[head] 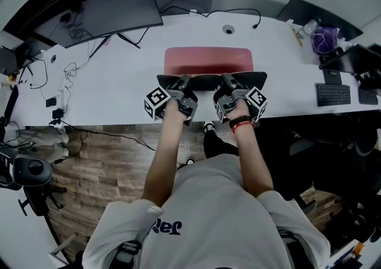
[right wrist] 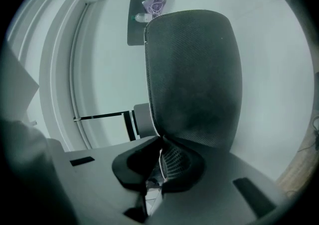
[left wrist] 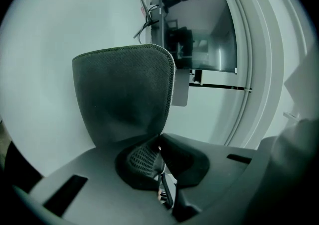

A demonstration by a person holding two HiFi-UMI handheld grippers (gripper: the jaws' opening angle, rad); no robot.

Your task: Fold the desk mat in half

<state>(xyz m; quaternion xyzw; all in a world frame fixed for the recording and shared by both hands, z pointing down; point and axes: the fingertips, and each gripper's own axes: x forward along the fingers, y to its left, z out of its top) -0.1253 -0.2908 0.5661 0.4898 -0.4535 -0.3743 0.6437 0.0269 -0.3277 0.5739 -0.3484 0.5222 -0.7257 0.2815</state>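
Fold about half done, by my read: near edge of the desk mat [head: 208,59] is lifted off the desk [head: 119,83], dark underside showing; pink far half lies flat; raised edge not yet laid on far edge. Left gripper [head: 186,80] and right gripper [head: 229,79]: fingers pinched tight on that raised edge, side by side, forearms stretched forward, tilted slightly down

The desk mat [head: 208,60] is pink on top, black and dotted underneath; the desk [head: 113,89] is white
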